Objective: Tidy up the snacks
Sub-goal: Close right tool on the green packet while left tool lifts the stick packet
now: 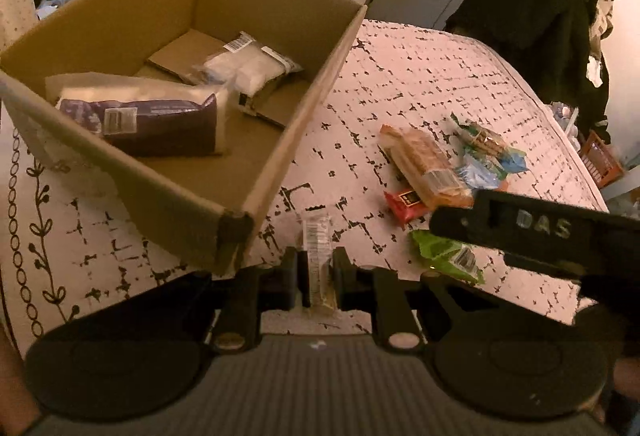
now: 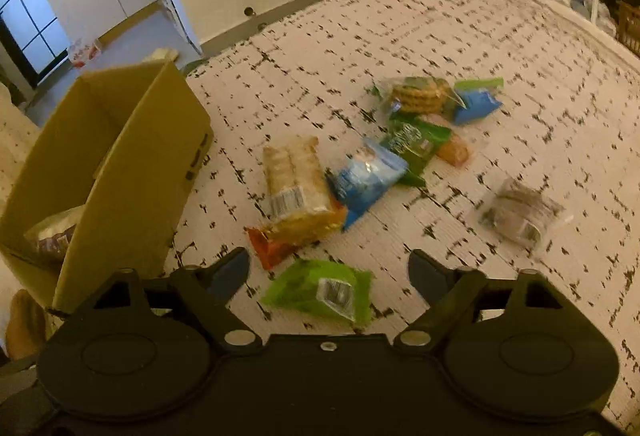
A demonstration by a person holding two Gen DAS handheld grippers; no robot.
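My left gripper (image 1: 316,276) is shut on a slim clear snack bar (image 1: 317,250), just right of the near corner of the open cardboard box (image 1: 256,192). Inside the box lie a purple packet (image 1: 156,120) and a clear white packet (image 1: 252,66). My right gripper (image 2: 328,272) straddles a bright green packet (image 2: 320,290) on the patterned cover, its fingers apart and not pressing on it. Beyond it lie a long cracker pack (image 2: 294,184), a red packet (image 2: 268,248), blue packets (image 2: 368,176) and a round-cookie pack (image 2: 420,94). In the left wrist view the right gripper's body enters from the right.
A clear wrapped dark snack (image 2: 520,214) lies apart to the right on the patterned cover (image 2: 440,36). Dark clothing (image 1: 536,16) hangs behind the far edge, with an orange basket (image 1: 602,160) below it. Floor and a doorway lie past the box.
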